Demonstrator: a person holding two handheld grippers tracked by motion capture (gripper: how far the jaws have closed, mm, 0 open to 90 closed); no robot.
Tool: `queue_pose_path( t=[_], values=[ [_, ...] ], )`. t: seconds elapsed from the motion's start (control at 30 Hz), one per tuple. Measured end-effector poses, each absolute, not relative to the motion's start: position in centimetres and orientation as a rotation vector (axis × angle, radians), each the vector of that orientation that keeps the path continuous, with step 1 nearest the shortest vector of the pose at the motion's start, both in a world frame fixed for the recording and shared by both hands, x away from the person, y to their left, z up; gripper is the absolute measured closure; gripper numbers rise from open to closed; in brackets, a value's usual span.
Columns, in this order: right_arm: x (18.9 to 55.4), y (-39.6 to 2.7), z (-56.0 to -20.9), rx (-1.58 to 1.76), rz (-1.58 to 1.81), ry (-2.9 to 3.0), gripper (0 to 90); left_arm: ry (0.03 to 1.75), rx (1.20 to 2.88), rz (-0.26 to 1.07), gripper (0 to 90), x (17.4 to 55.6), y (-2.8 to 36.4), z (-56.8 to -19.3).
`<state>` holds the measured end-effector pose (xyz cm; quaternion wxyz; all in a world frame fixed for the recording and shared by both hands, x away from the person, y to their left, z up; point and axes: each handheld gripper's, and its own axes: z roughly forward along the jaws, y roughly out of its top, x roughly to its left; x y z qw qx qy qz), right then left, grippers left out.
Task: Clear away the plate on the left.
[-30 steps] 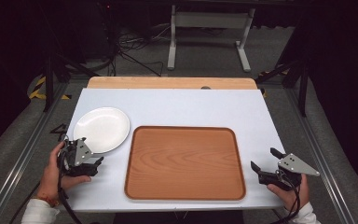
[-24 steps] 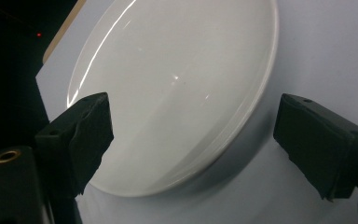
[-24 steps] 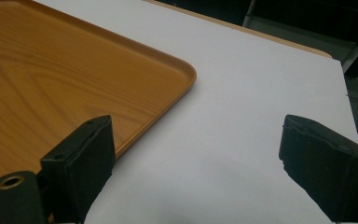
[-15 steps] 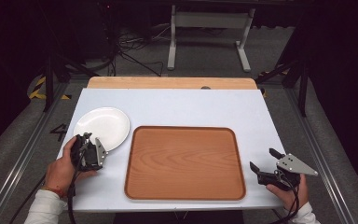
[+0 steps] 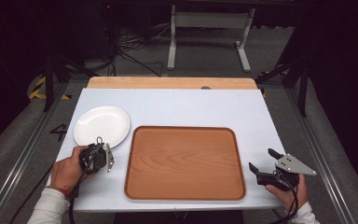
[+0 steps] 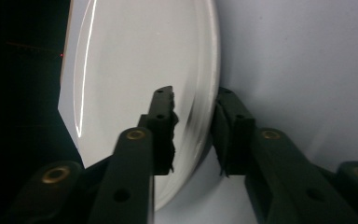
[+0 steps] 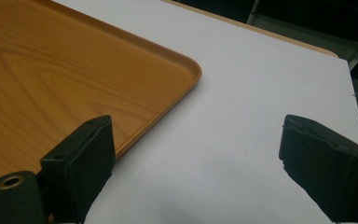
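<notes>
Since a second ago the left gripper (image 5: 103, 148) has slid up to the white plate (image 5: 101, 125), its jaws just closing on the rim, seemingly pinching it. Right gripper (image 5: 262, 164) rests spread wide beside the wooden tray (image 5: 184, 162).

The right tongs (image 7: 193, 172) stand wide apart, nothing between their two black jaws. Under the gap lies the bare white bench (image 7: 261, 107). Past the left jaw spreads a rectangular orange-brown wood-grain tray (image 7: 65, 79), its rounded corner and raised rim just ahead of that jaw.
</notes>
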<state>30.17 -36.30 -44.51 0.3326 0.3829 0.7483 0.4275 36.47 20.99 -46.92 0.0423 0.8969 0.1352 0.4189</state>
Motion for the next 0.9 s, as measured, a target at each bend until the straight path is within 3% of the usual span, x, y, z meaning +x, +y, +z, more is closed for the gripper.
queue_pose_path(
  t=[0.03,0.27,0.9],
  values=[
    [30.2,-36.3,-44.5,1.001,1.117,1.956,11.1,0.392,2.738,1.291,81.2,36.5,20.8,-47.1],
    [30.2,-36.1,-44.5,0.993,1.109,1.961,11.1,0.333,2.737,1.435,86.5,36.5,19.8,-46.6],
    [30.3,-36.1,-44.3,0.992,1.110,1.950,11.5,0.404,2.642,1.457,86.6,35.9,20.3,-45.4]
  ],
)
